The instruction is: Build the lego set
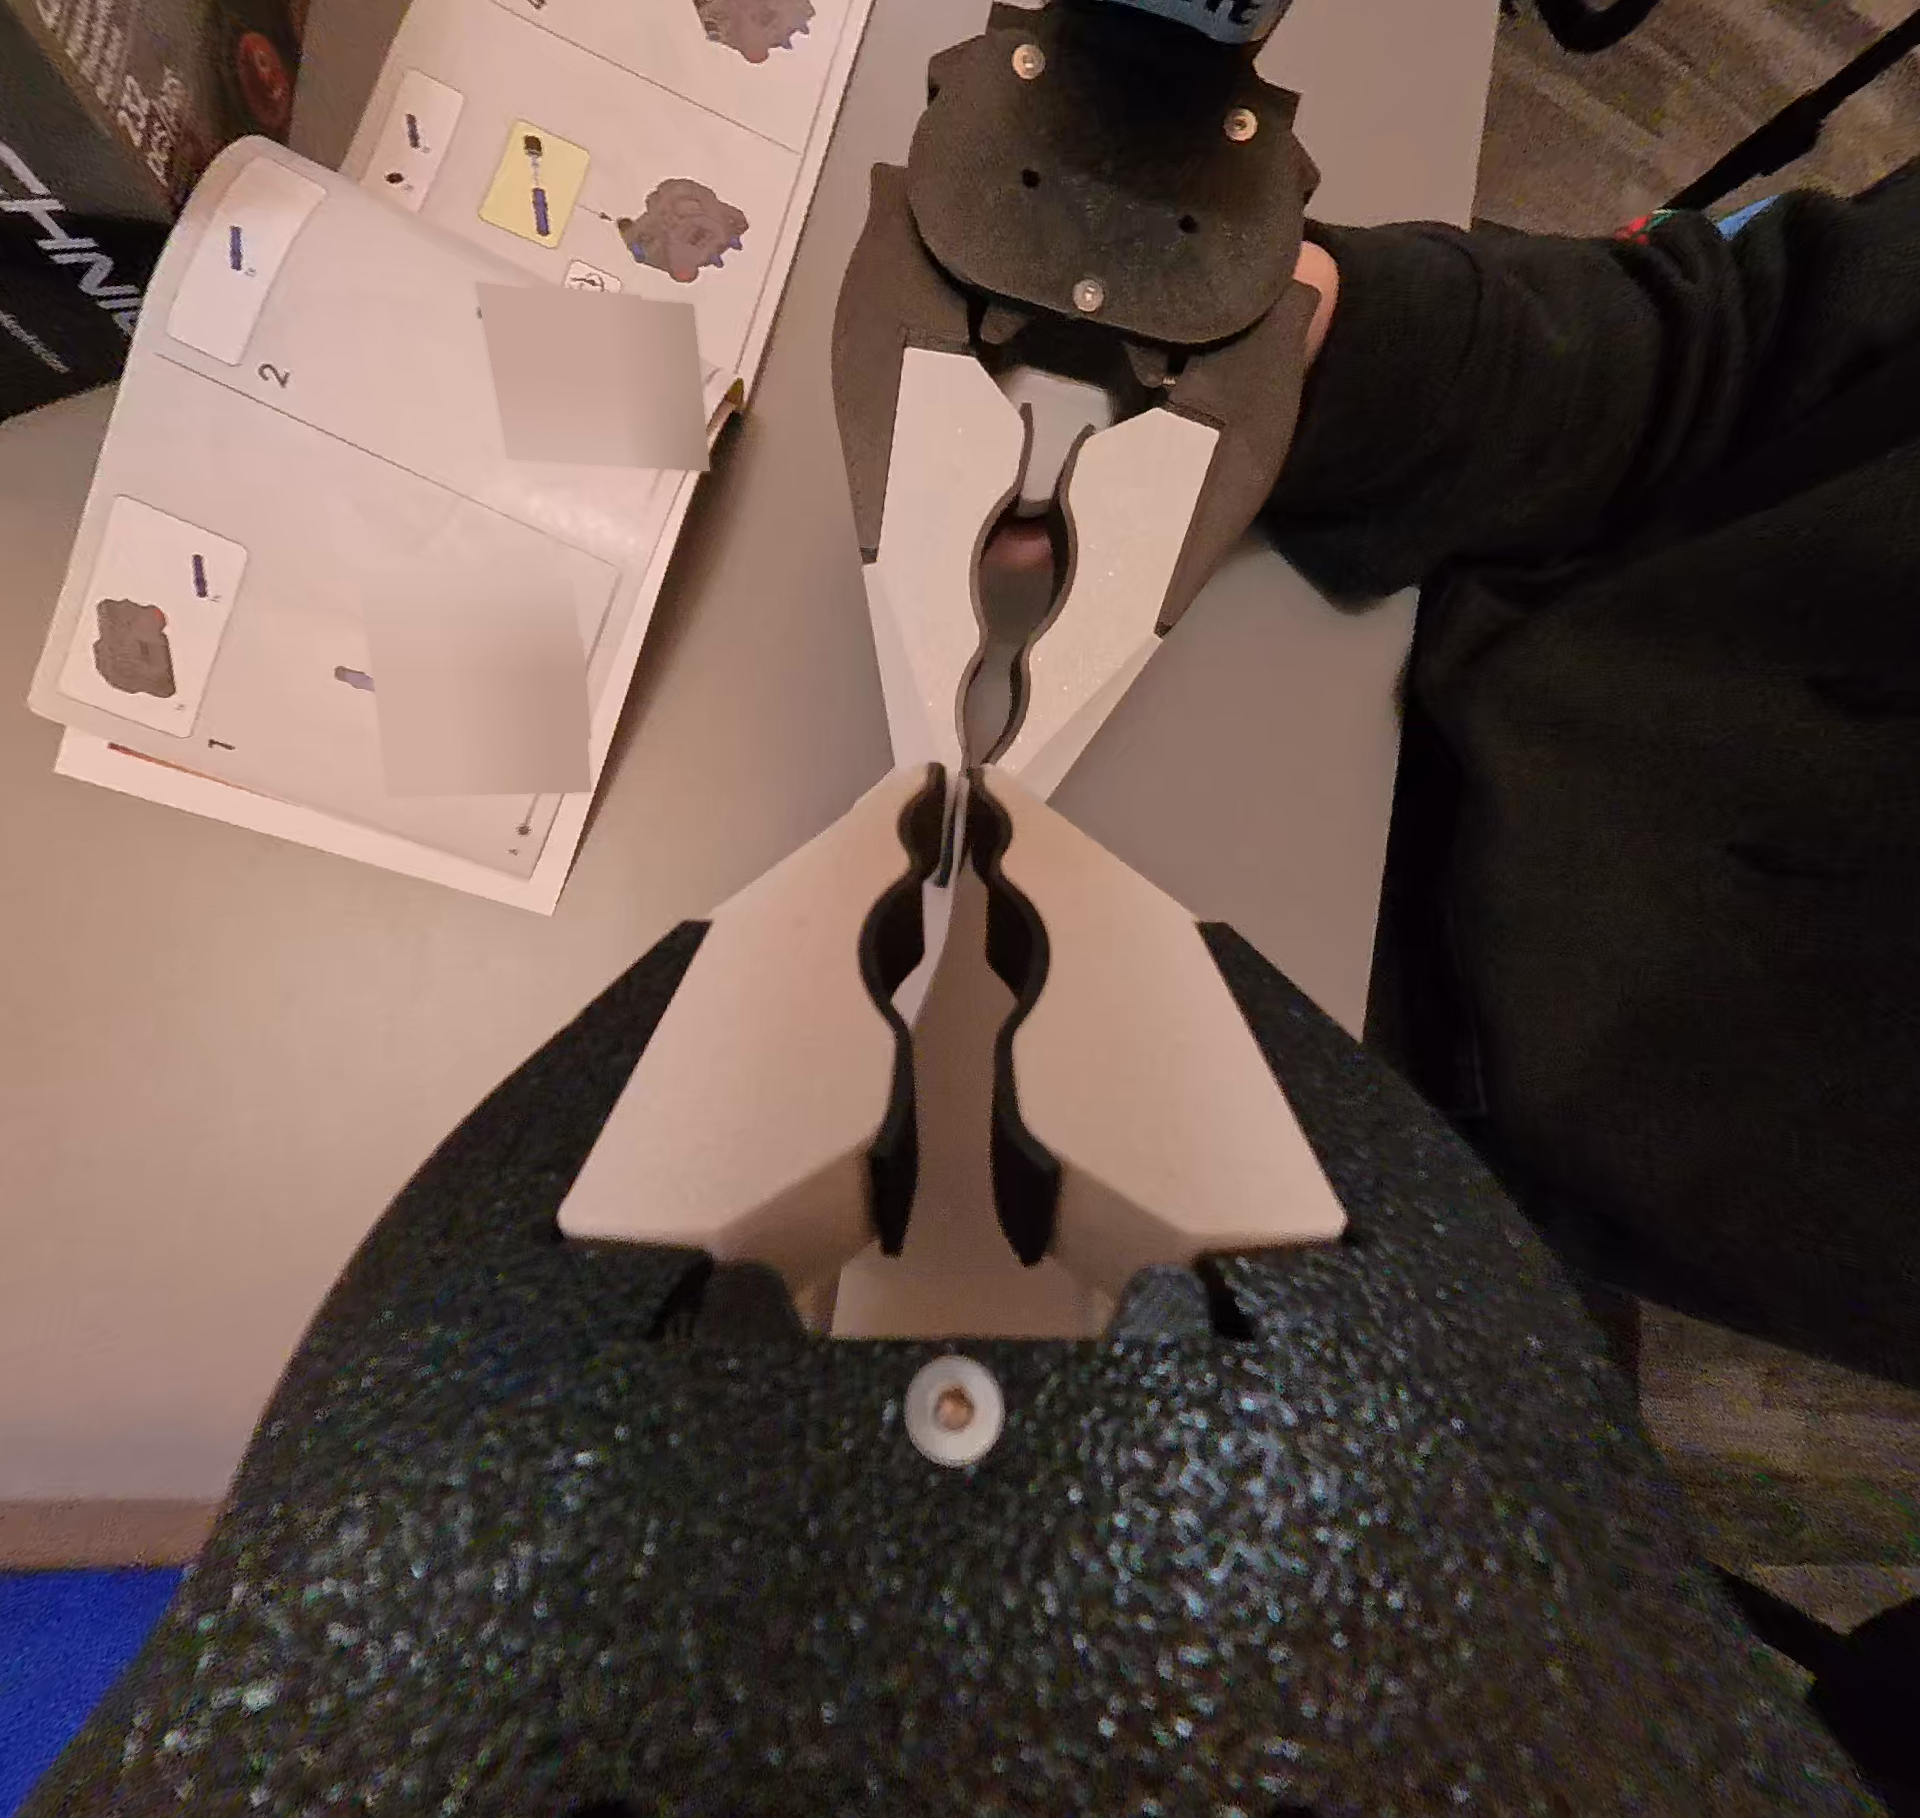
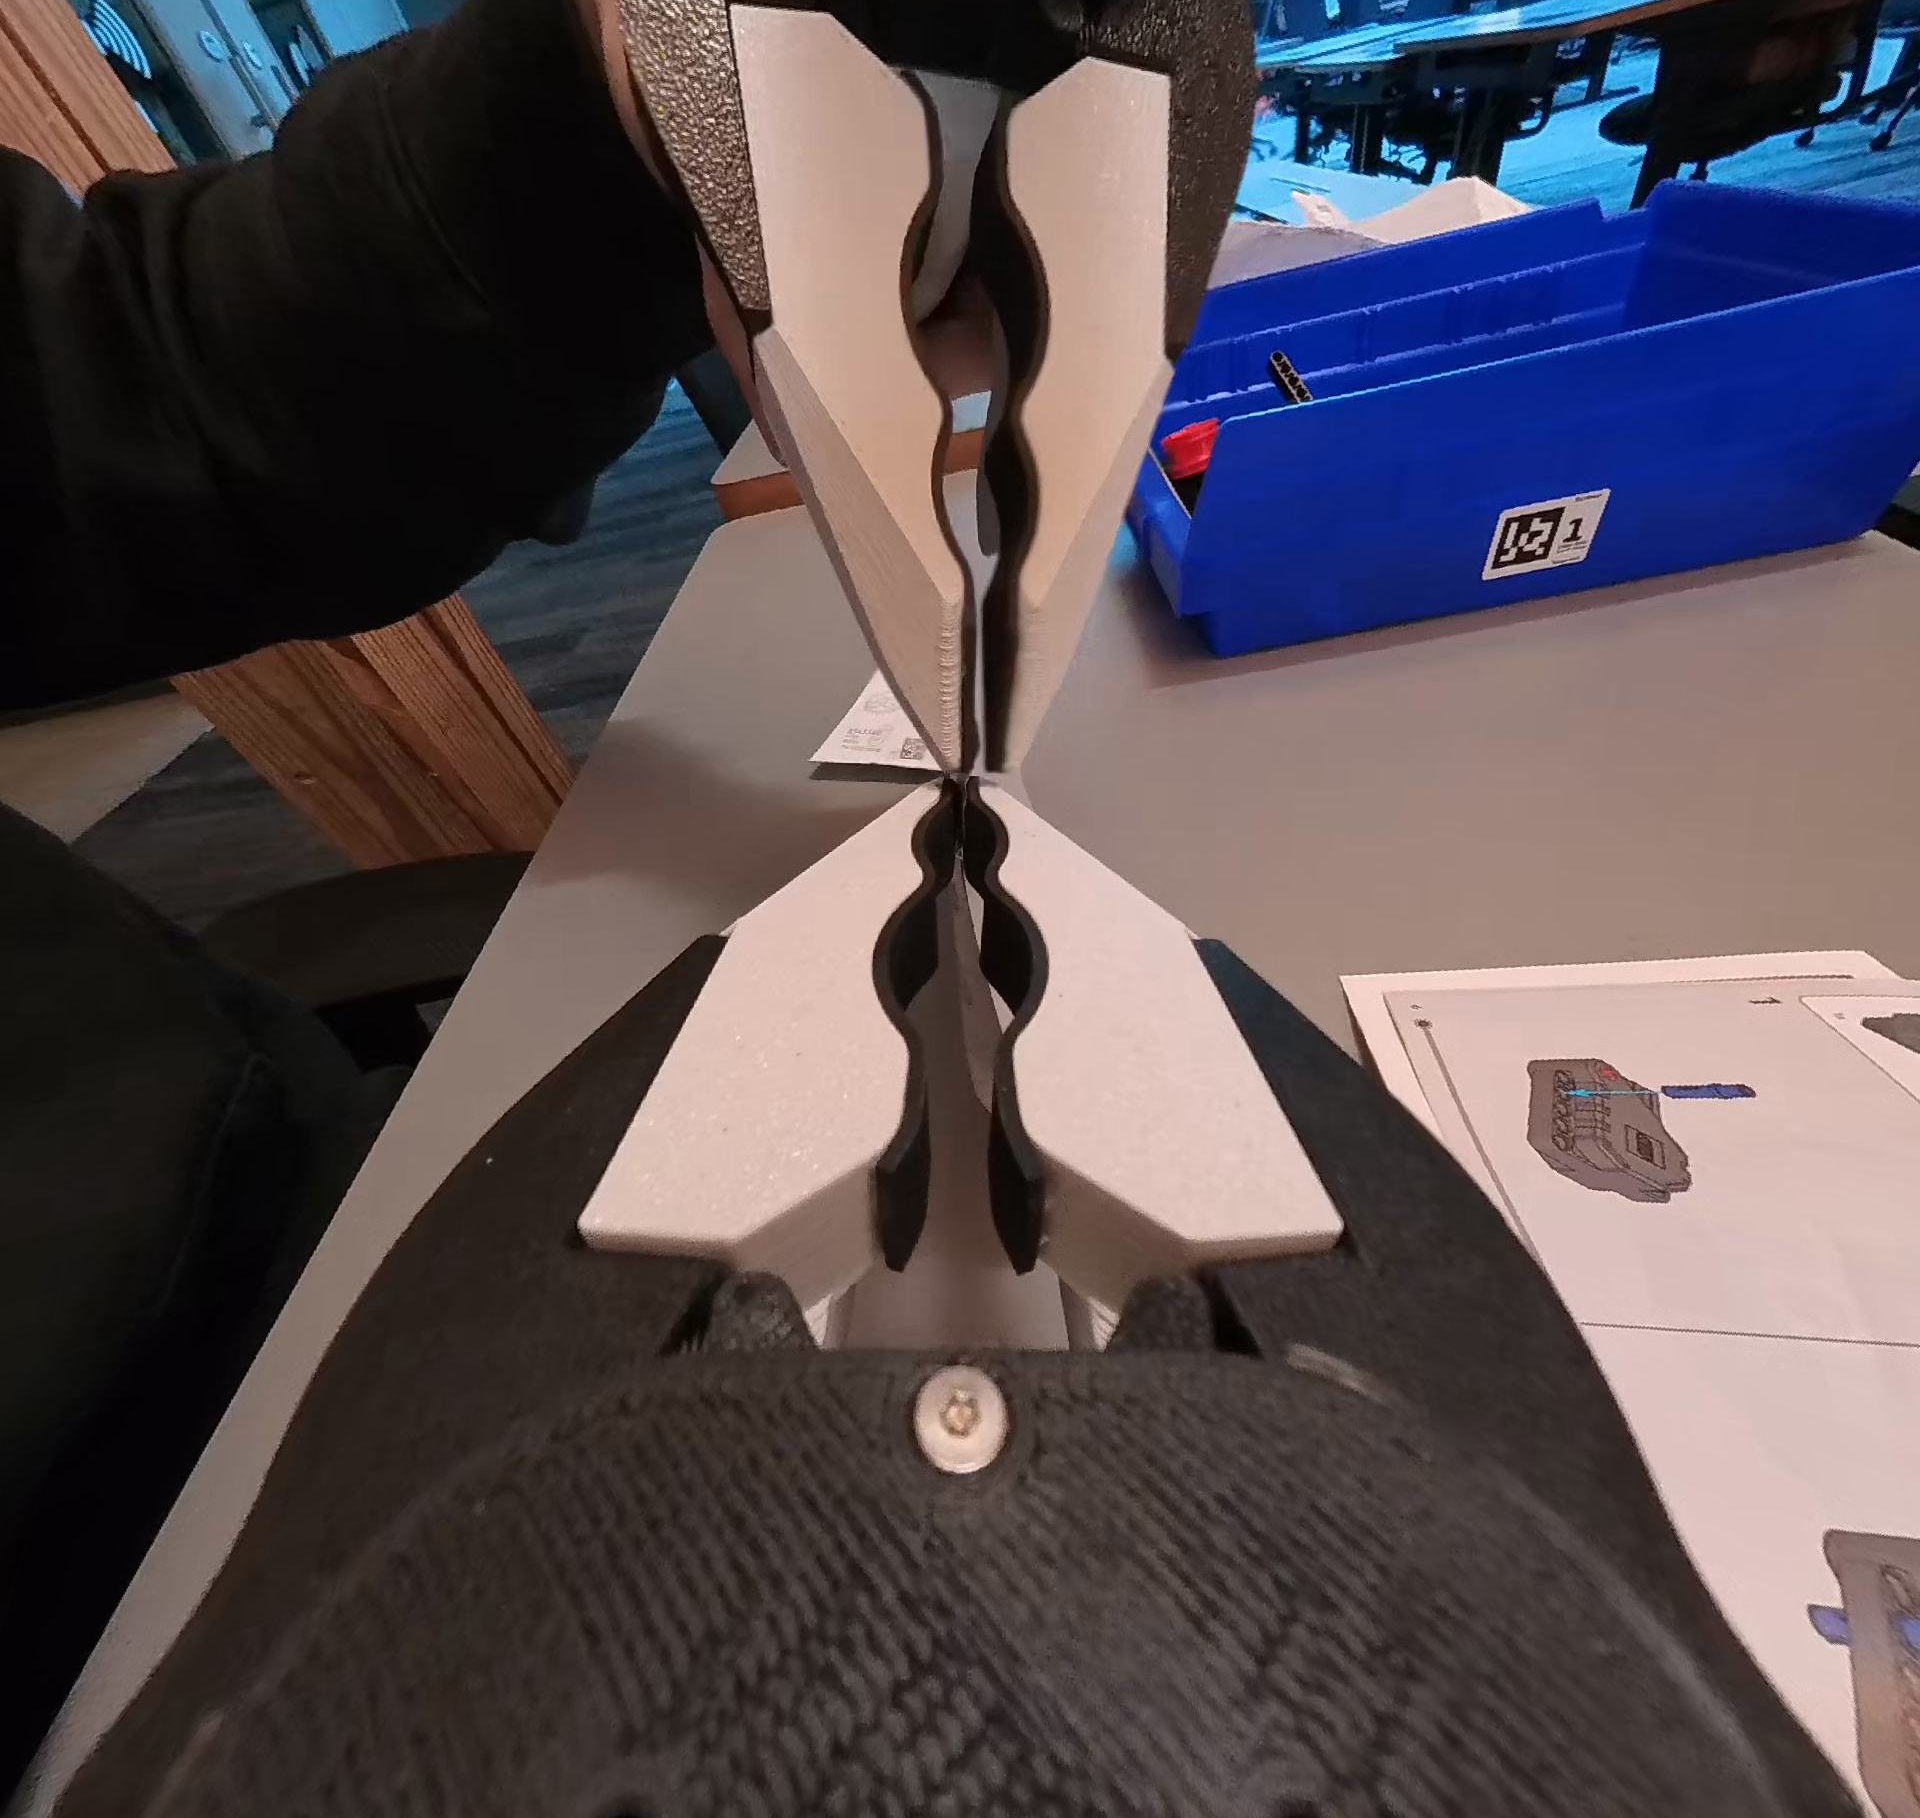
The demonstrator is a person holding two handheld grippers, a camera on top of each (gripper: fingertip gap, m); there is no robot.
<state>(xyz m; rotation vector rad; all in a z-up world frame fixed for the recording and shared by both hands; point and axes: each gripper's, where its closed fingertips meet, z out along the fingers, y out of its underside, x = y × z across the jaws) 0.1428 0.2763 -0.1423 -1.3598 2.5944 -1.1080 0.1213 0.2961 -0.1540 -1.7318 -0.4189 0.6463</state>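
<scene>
My left gripper [image 1: 951,786] and my right gripper [image 2: 961,794] are both shut, and I see nothing held between their pads. They point at each other tip to tip above the grey table [image 1: 260,1093], tips touching or nearly so. The right gripper also shows in the left wrist view [image 1: 982,755], the left gripper in the right wrist view [image 2: 971,755]. The open instruction booklet [image 1: 364,521] lies on the table to the left; it also shows in the right wrist view [image 2: 1662,1197]. A red piece [image 2: 1190,443] and a black beam [image 2: 1290,378] lie in a blue bin [image 2: 1558,480].
A black box [image 1: 104,106] stands at the table's far left corner beyond the booklet. A small white paper slip [image 2: 873,734] lies near the table edge. A person's black sleeves [image 1: 1558,521] reach in behind each gripper. A wooden post [image 2: 384,729] stands beside the table. The grippers are tip to tip, or close to it.
</scene>
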